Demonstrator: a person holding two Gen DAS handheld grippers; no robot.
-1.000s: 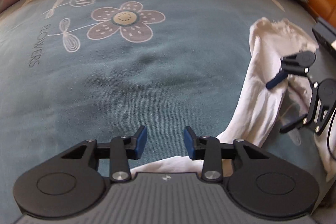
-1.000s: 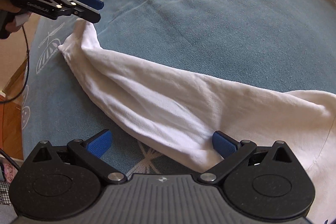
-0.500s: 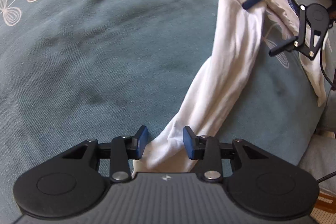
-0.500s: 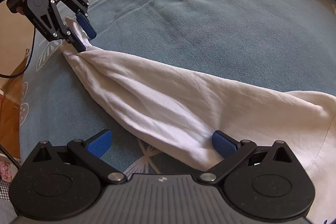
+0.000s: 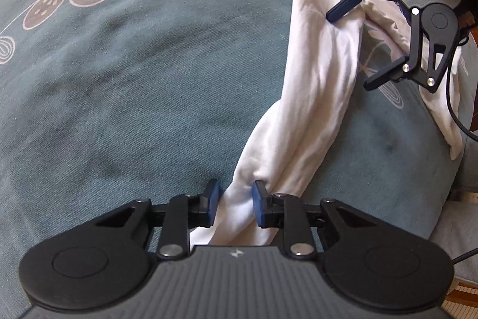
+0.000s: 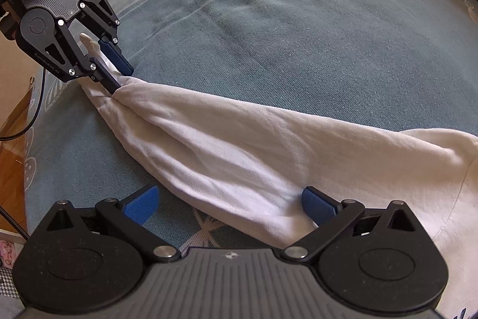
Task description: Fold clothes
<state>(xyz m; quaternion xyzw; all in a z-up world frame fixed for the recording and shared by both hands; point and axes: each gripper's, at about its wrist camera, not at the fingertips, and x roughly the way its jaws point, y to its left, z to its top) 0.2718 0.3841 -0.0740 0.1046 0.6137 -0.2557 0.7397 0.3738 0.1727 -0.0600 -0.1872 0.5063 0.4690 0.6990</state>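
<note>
Here, a soft white garment lies bunched into a long wrinkled roll on the teal bedspread printed with flowers. The left gripper pinches its narrow far-left end, where half a second ago the jaws stood wider. The right gripper hangs spread wide, straddling the thick near part without gripping.

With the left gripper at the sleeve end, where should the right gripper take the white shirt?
Judging by its pose, grip the white shirt on the thick bunched sleeve between the right gripper pads, coming straight down. The jaws are open and already straddle it; the left gripper pinches the cuff.
</note>
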